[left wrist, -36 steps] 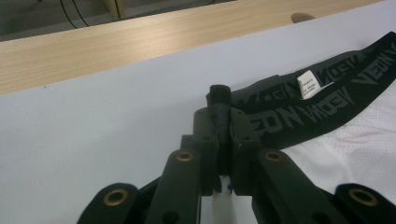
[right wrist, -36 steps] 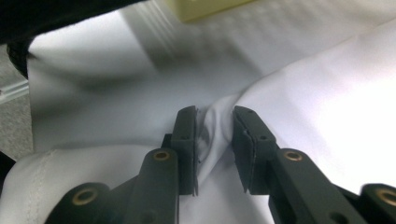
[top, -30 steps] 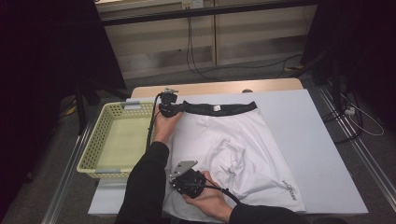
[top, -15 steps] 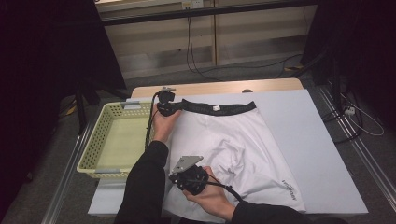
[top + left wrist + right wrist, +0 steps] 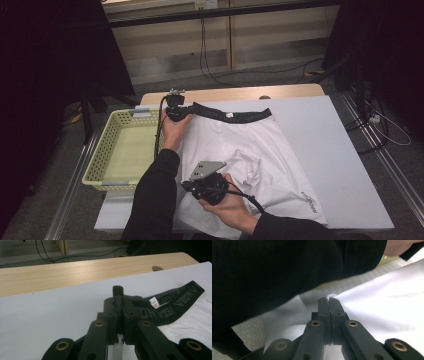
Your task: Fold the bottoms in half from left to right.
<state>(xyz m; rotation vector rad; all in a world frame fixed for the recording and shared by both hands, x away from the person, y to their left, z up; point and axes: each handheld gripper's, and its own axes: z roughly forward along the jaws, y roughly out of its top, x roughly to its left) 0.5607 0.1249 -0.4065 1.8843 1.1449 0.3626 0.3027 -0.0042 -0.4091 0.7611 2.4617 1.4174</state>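
High view gives the whole layout: a white bench point(image 5: 345, 165) carries a pair of white shorts point(image 5: 260, 155) spread flat across its middle, the black waistband point(image 5: 235, 114) at the far edge and the legs running toward the person. A pale yellow basket point(image 5: 107, 150) stands just beside the garment on the left, probably where the cloth is meant to end up once folded. The left side of the shorts is caught at two points, which looks like the set-up for lifting that edge and folding it across. The left tool point(image 5: 175, 111) sits at the far left corner, on the end of the waistband; the right tool point(image 5: 202, 187) sits at the near left hem, with the grey plate on top of it and a cable trailing back over the fabric.

Left gripper view adds what the overhead picture cannot resolve: the left tool point(image 5: 118, 303) is clenched on the waistband point(image 5: 172, 303), a fold of black elastic standing up between the jaws, with lettering and a small white label point(image 5: 155, 302) readable on the band.

Right gripper view shows the right tool point(image 5: 329, 302) pressed closed on a thin edge of the shorts point(image 5: 387, 297), a sliver of white cloth peeking out at the tips, and the person's dark sleeve point(image 5: 277, 272) looming close above.
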